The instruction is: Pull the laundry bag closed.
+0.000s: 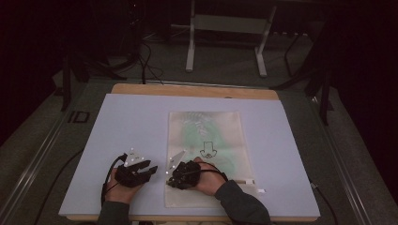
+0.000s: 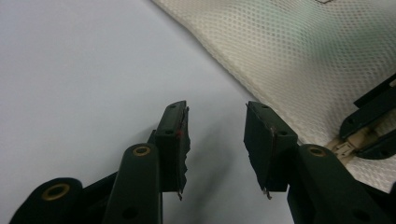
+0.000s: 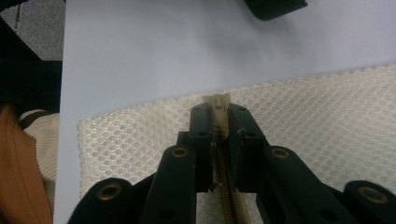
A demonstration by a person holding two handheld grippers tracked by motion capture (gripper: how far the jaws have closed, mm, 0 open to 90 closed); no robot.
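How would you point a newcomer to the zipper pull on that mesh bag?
Start at the pale mat covering the table, then find the cream mesh bag lying flat on it. At the bag's near edge, the right gripper is shut on the zipper pull, a small beige tab, solid against the netting.

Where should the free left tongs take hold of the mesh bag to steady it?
Grip the mesh bag at its near left edge, beside the zipper pull that the right tongs clamp. Come in level from the left: the bag lies flat on the white mat, and the open left tongs already face that edge, so one jaw would likely have to slip under it.
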